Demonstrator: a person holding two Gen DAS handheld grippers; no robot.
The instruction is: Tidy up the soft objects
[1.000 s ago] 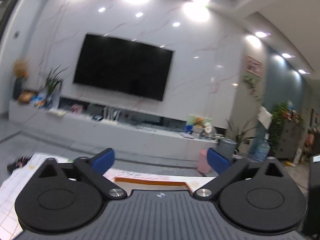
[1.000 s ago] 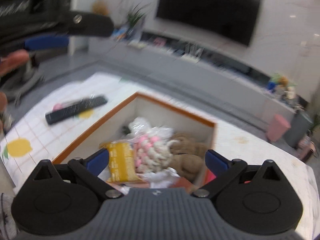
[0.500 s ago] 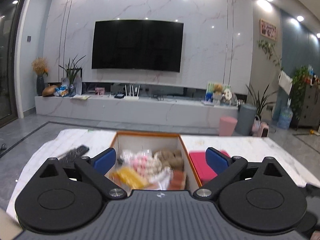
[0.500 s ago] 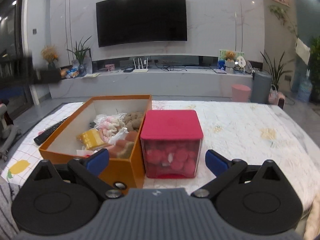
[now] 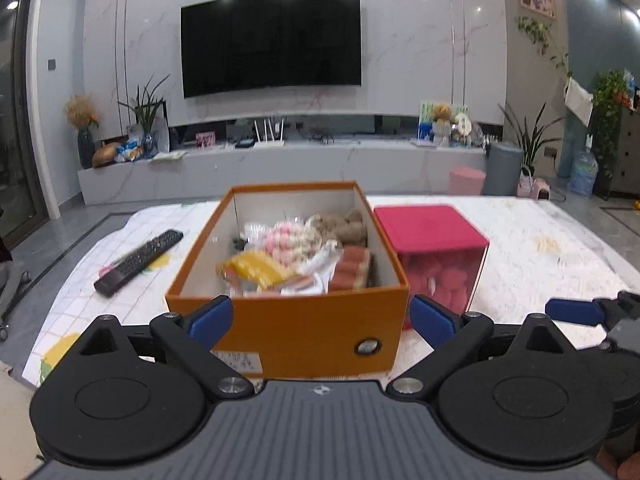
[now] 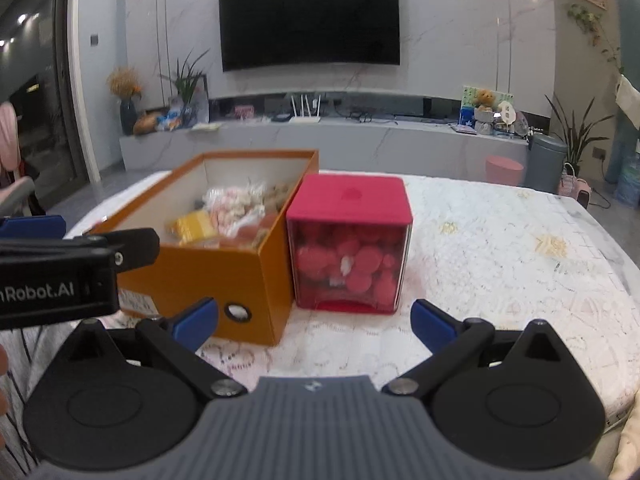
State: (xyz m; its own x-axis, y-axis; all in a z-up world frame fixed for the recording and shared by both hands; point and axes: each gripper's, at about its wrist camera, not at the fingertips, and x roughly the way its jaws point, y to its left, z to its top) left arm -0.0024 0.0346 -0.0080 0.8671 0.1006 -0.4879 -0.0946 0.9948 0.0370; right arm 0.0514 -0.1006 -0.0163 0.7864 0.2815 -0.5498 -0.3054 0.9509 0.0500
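Observation:
An open orange cardboard box (image 5: 304, 332) (image 6: 208, 276) stands on the table, filled with soft things: a yellow packet (image 5: 256, 268), a bag of pink and white sweets (image 5: 288, 238), a brown plush (image 5: 340, 226). A red lidded see-through cube (image 5: 432, 240) (image 6: 350, 240) with red balls inside stands against the box's right side. My left gripper (image 5: 320, 320) hovers open just before the box's near wall, nothing between its fingers. My right gripper (image 6: 314, 322) is open and empty, a little short of the cube. Part of the left gripper (image 6: 60, 276) shows at the left edge of the right wrist view.
A black remote (image 5: 138, 262) lies on the patterned tablecloth (image 6: 500, 264) left of the box. Behind the table run a long TV bench (image 5: 280, 164) and a wall TV (image 5: 272, 40). A pink stool (image 5: 466, 180) and grey bin (image 5: 502, 168) stand beyond the far right.
Both grippers swung down and drew back from over the box to the near side of the table. The box and red cube now sit ahead of them. Both stayed open.

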